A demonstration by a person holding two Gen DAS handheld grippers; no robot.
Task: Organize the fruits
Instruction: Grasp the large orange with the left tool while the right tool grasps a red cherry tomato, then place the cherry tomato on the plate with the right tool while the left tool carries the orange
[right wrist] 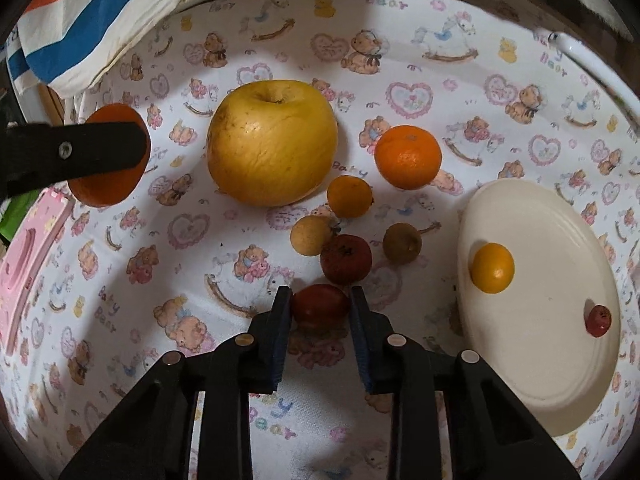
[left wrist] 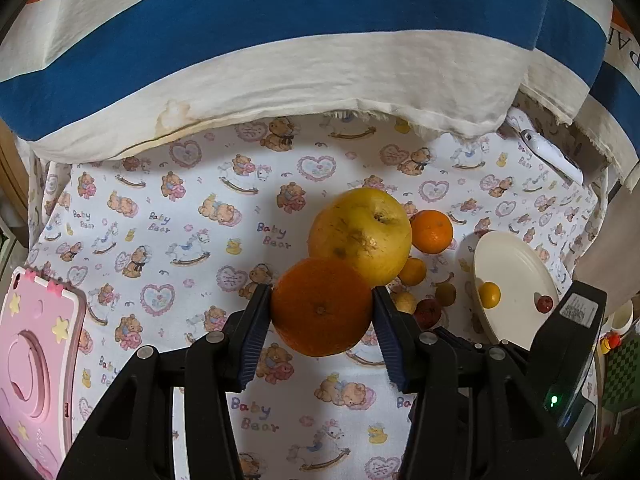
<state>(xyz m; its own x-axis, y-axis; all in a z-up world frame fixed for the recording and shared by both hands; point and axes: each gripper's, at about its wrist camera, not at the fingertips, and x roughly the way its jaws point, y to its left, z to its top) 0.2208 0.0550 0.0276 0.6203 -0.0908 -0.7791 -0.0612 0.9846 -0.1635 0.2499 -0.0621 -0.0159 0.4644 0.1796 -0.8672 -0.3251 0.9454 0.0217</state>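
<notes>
My right tongs clamp the small red fruit; the plate lies to their right; left tongs clamp the big orange

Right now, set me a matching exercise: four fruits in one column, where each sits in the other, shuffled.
Things:
1. big orange
2. dark red fruit
3. small yellow fruit
4. large yellow apple

Places:
A. on the white plate
B. on the cloth, ungripped
C. between the left gripper jaws
D. between the right gripper jaws

Pairs: 1-C, 2-D, 3-A, 4-B
</notes>
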